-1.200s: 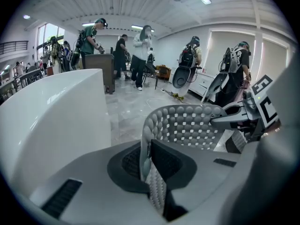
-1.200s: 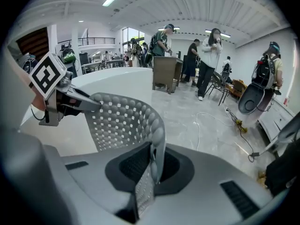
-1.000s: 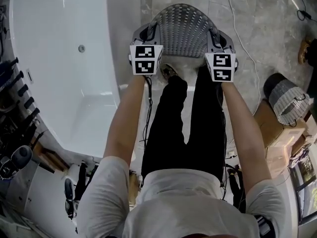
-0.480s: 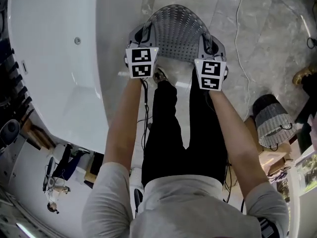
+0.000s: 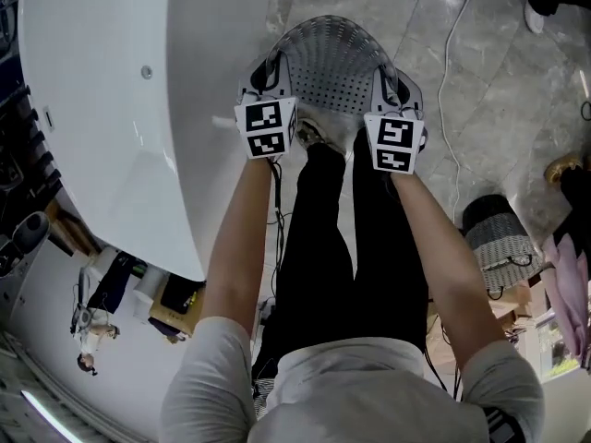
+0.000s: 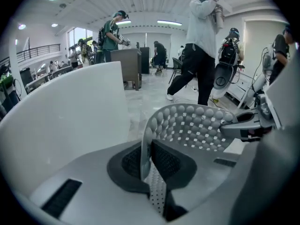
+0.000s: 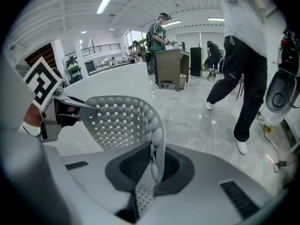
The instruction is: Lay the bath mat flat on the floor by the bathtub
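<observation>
The grey perforated bath mat [image 5: 337,63] hangs bowed between my two grippers over the marble floor, right beside the white bathtub [image 5: 111,109]. My left gripper [image 5: 269,72] is shut on the mat's left edge and my right gripper [image 5: 389,85] is shut on its right edge. In the left gripper view the mat [image 6: 197,125] curves away from the pinched edge at the left gripper [image 6: 146,165]. The right gripper view has the mat [image 7: 117,121] arching left from the right gripper [image 7: 152,168], and the mat's edge runs between the dark pads.
The person's dark trouser legs [image 5: 323,238] stand just behind the mat. A white cable [image 5: 451,53] trails over the floor at right, and a woven basket [image 5: 499,238] stands further right. Several people [image 6: 201,41] move about in the hall beyond the tub wall [image 6: 61,111].
Both grippers have sunk with the mat still pinched, and the hands have drawn slightly closer together. The head view has swung, so the basket now sits lower right.
</observation>
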The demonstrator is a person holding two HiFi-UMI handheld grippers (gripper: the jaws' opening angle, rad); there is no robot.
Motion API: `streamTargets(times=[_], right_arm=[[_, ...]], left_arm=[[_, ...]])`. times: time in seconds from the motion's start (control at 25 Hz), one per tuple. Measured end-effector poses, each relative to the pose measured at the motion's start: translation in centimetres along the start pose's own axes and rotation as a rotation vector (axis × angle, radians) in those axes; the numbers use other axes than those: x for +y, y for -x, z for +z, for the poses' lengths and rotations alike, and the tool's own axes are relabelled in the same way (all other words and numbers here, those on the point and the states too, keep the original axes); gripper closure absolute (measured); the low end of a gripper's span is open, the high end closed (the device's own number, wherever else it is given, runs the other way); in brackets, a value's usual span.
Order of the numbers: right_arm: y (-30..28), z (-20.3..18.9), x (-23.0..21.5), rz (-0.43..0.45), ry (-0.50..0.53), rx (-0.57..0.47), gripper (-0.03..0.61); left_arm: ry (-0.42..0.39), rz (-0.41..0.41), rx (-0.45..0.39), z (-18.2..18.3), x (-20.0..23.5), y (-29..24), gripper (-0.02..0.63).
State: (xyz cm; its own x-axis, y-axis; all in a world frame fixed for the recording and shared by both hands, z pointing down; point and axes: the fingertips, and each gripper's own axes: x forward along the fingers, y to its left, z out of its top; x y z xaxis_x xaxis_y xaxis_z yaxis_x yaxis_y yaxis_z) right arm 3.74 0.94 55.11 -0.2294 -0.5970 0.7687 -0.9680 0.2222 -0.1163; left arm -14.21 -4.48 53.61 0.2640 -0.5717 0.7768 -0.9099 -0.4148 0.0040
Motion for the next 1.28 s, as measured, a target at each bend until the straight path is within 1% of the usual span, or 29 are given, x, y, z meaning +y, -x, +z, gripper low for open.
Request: streamTargets(times=[0.12,0.24,0.4,0.64,0.88,1.12,1.28], right_arm=[[-1.0,-0.1,-0.1,-0.005,0.003,0.017,0.554],[-0.8,-0.7,0.2,-0.003,0.007,0.035,0.554],[-0.2,-1.7,0.5,-0.043,0.009,0.06,0.554],[0.0,-1.0,2.9,-0.077,0.037,0.058,0.554],[-0.8,-0.7,2.8,-0.116,0.034,0.052,0.554],[-2.3,-1.0,0.3,-0.126,0.084,0.054,0.554],[-3.5,-0.2,-0.4,-0.096,0.081,0.081,0.554]], left_arm=[[-0.023,-0.019,0.015,-0.3,0.2,-0.9,0.583],[-0.024,-0.035,0.029,-0.9,0.2,-1.2,0.583],[-0.067,-0.09,0.036,-1.5,-0.1,-1.1,0.583],[-0.067,-0.134,0.037,-1.8,2.7,-1.1,0.583],[-0.122,-0.184,0.031,-1.8,3.2,-1.9,0.583],[-0.154,-0.2,0.019,-1.2,2.0,-4.0,0.583],[-0.125,-0.178,0.041,-0.1,2.5,-5.6,0.583]])
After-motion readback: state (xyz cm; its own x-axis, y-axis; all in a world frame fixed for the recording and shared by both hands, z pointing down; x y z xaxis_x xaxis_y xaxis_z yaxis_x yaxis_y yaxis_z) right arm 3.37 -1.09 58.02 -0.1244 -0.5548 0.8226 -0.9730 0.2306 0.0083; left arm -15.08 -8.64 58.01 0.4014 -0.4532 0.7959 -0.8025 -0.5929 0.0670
